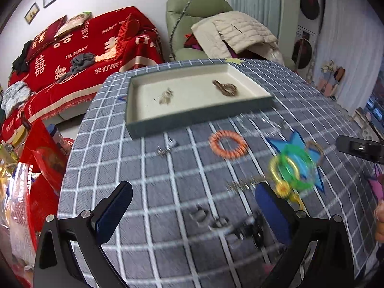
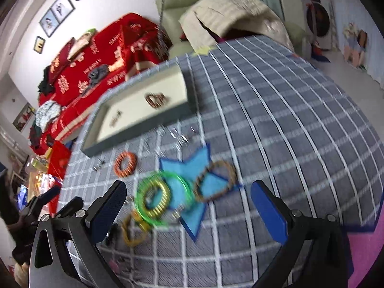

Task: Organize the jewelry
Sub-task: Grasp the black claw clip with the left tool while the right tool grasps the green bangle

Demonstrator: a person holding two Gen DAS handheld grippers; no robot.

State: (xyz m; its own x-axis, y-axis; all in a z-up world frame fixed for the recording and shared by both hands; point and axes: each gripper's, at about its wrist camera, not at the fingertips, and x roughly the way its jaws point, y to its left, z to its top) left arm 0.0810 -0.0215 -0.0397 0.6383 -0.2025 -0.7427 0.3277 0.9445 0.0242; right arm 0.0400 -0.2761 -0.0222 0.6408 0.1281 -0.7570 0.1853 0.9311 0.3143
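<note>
A grey tray with a cream inside (image 1: 134,88) (image 2: 103,147) sits at the far side of the checked table and holds a brown bracelet (image 1: 225,88) (image 2: 156,99) and a small silver piece (image 1: 166,96). In front of it lie an orange bracelet (image 1: 228,144) (image 2: 125,163), a green bangle (image 1: 297,168) (image 2: 165,175) around a gold one, a brown beaded bracelet (image 2: 216,181) and a yellow bracelet (image 2: 133,230). My left gripper (image 1: 192,213) is open over small dark pieces. My right gripper (image 2: 188,212) stands open, empty, just short of the bangles.
Grey checked cloth (image 1: 168,252) covers the round table, with a blue star sticker (image 2: 192,216) under the bangles. Small silver bits (image 1: 166,147) lie near the tray. A red-covered sofa (image 1: 84,48) and a green armchair (image 1: 192,7) stand beyond. Red bags (image 1: 45,148) sit left of the table.
</note>
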